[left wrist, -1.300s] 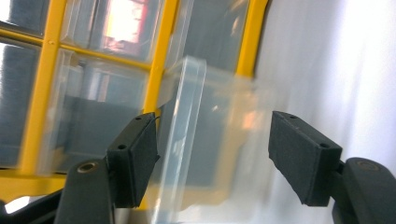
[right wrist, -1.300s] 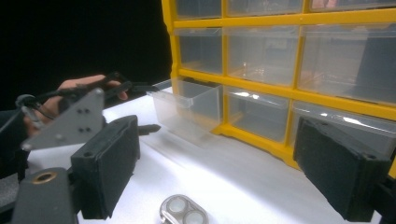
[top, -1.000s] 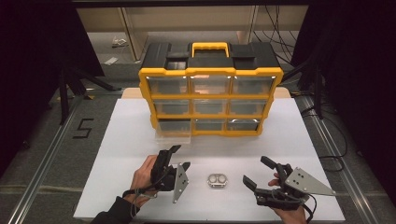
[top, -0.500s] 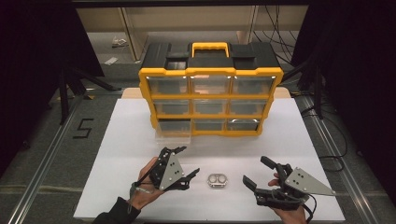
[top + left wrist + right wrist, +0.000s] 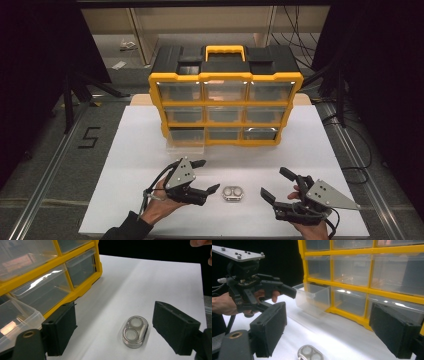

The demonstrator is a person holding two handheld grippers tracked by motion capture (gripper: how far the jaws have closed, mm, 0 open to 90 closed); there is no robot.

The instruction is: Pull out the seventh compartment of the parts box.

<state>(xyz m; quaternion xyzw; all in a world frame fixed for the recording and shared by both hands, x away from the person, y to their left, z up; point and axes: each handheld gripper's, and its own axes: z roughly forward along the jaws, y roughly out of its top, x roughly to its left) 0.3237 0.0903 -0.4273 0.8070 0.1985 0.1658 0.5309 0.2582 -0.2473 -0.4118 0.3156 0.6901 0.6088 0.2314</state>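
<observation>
Nearest, at the near edge of the white table (image 5: 150,150): the right gripper (image 5: 272,186), held in a hand at the near right, jaws spread wide with nothing between them, and pointing left toward the table's middle. Level with it at the near left: the left gripper (image 5: 206,176), held in a hand with a dark sleeve, jaws wide and having just been opening, nothing clamped; it points right. Between the two grippers, apart from both: a small clear oval case (image 5: 233,193) with two round wells, lying flat on the table; in the left gripper view the case (image 5: 135,331) sits ahead of the open jaws, touched by neither. Farther back, centre: a yellow-framed drawer cabinet (image 5: 225,107) with clear drawers and a yellow carry handle on its black top. Its bottom-left drawer (image 5: 186,142) is pulled out toward the near side.
</observation>
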